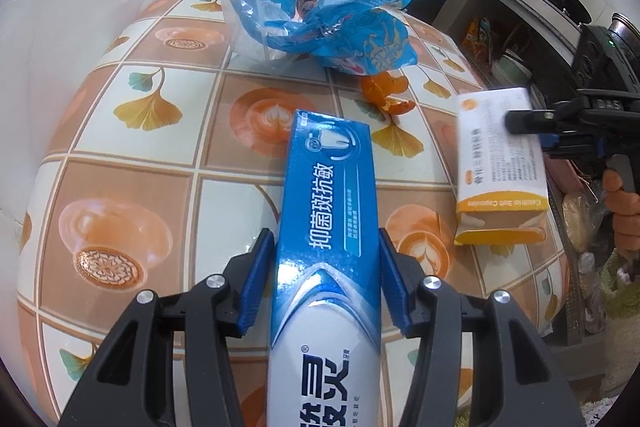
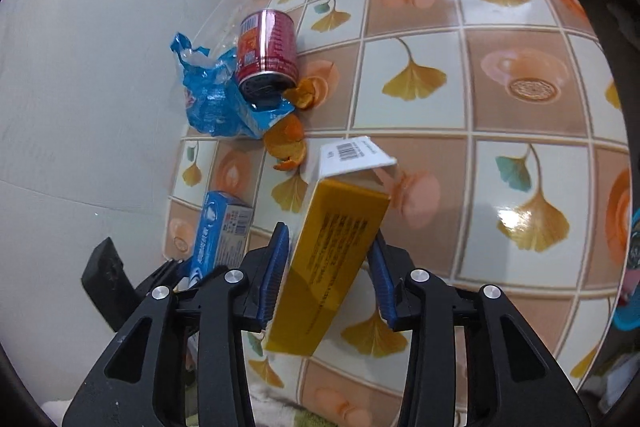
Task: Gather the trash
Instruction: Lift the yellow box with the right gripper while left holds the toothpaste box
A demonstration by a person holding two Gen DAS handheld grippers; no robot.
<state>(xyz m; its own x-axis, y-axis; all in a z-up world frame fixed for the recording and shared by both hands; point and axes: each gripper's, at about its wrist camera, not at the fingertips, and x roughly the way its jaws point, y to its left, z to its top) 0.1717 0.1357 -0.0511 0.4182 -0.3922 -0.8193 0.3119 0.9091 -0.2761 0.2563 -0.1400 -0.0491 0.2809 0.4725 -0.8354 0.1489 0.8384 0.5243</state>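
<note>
Left tongs (image 1: 326, 281) clamp long blue toothpaste carton (image 1: 326, 227); right tongs (image 2: 330, 273) clamp yellow-white capsule box (image 2: 332, 259). Left on tiled surface (image 2: 520, 107) (uncollected): red can (image 2: 267, 53), crumpled blue wrapper (image 2: 216, 103), orange peel (image 2: 288, 147).

Bright daylight, glare on the glossy tablecloth (image 2: 516, 215), fisheye-bent edges, slight motion blur.

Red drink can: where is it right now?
Right wrist view, upper left: the red metal drink can lies tipped on the crumpled blue plastic wrapper, beside the orange peel.
</note>
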